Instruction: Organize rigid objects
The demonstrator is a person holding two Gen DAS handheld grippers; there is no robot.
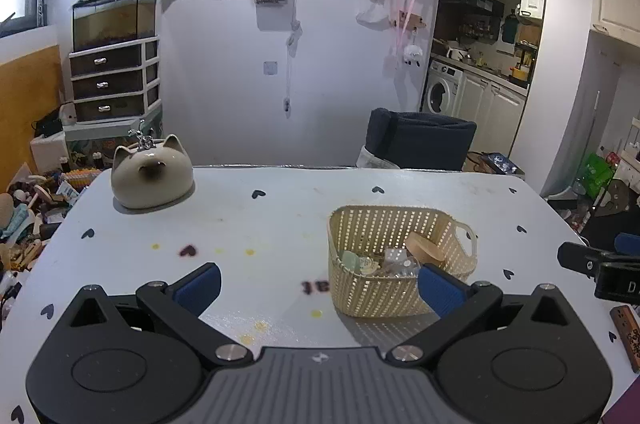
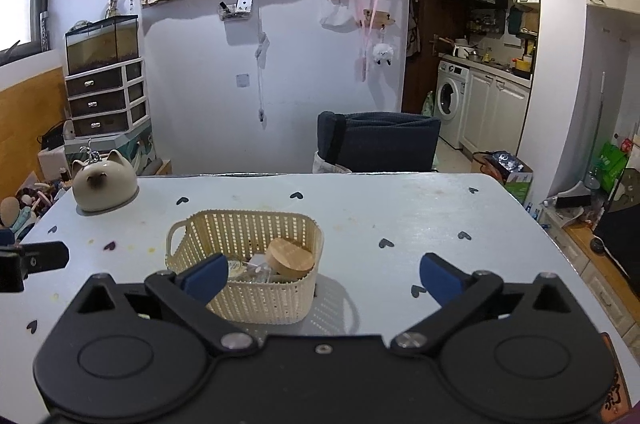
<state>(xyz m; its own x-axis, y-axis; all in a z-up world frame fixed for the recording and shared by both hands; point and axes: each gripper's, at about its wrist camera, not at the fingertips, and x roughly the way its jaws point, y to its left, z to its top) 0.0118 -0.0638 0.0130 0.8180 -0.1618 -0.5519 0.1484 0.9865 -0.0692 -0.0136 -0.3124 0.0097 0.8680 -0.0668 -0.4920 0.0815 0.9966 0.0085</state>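
A cream woven basket (image 1: 372,288) stands on the white table (image 1: 260,224) and holds a round wooden lid (image 1: 426,247) and several small items. My left gripper (image 1: 318,284) is open and empty, hovering over the table with its right finger at the basket's front right corner. In the right wrist view the basket (image 2: 264,294) holds the wooden lid (image 2: 290,258). My right gripper (image 2: 324,278) is open and empty, its left finger in front of the basket's near left corner. The right gripper also shows at the left wrist view's right edge (image 1: 600,266).
A ceramic cat-shaped pot (image 1: 151,177) sits at the table's far left corner, also in the right wrist view (image 2: 105,186). A dark chair (image 2: 378,142) stands behind the table. A brown carved block (image 1: 626,334) lies near the right edge. Clutter covers the floor at left.
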